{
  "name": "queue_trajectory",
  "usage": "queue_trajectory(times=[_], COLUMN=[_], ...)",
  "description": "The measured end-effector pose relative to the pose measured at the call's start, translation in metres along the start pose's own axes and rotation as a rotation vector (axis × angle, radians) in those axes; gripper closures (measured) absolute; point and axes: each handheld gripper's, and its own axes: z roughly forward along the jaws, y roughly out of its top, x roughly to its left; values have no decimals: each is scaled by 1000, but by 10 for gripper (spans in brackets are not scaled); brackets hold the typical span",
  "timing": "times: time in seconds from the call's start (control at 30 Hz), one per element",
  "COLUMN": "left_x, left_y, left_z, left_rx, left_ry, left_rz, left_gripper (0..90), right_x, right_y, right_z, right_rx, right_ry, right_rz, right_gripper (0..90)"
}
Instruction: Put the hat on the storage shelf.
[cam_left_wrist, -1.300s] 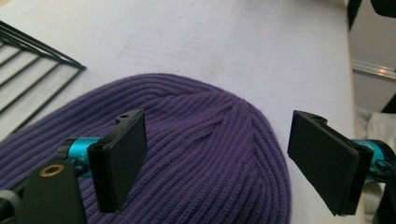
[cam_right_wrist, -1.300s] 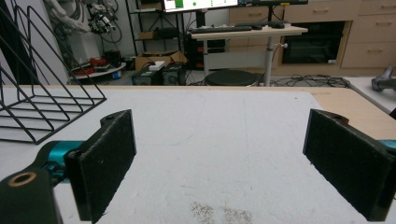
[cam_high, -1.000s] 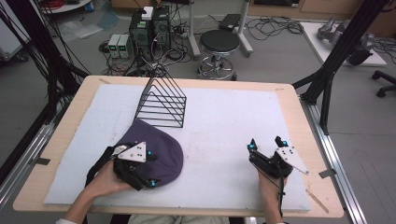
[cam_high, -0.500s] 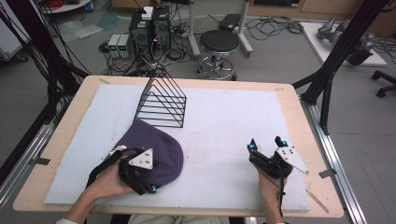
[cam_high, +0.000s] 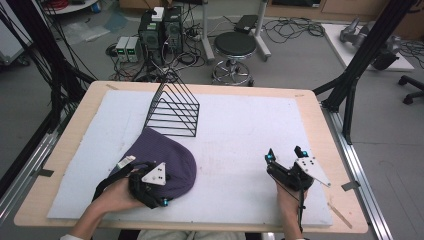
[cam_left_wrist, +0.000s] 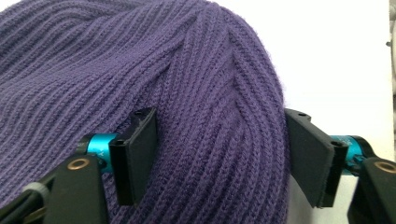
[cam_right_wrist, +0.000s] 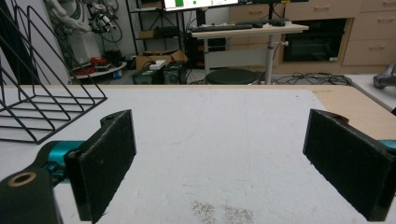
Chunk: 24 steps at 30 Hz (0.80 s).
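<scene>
High view: a purple hat (cam_high: 160, 155) lies on the white mat (cam_high: 240, 135), just in front of a black wire rack (cam_high: 172, 107). The left gripper (cam_high: 155, 192) sits on the hat's near edge. Its jaws have just been closing, with a fold of hat between them. Left gripper view shows the knit close up. The right gripper (cam_high: 285, 156) rests well right of the hat, jaws wide apart.

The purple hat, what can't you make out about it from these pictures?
- Hat: its near edge in the high view is covered by the left gripper and hand.
- Left gripper view: the hat runs past the frame's edges, and whether the pads pinch the knit is unclear.
</scene>
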Motion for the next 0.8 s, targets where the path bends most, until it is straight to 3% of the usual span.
queue_trajectory(times=[0.1,0.13,0.2,0.3,0.5,0.8], left_x=[3,4,7,10,6,6], left_y=[0,-1,-3,-5,-2,-2], left_z=[-2,-3,-4,-6,-6,-6], left_rx=[0,-10,-17,-37,-31,-46], left_ry=[11,16,23,22,65,86], left_rz=[-13,-31,-55,-75,-36,-43], left_gripper=[413,531,635,711,765,772], right_x=[0,0,0,0,0,0], right_y=[0,0,0,0,0,0], right_z=[0,0,0,0,0,0], right_rx=[0,0,-1,-1,-1,-1], right_ry=[-1,0,2,4,5,5], right_rz=[-1,-1,-1,2,1,1], right_gripper=[87,87,87,87,87,87])
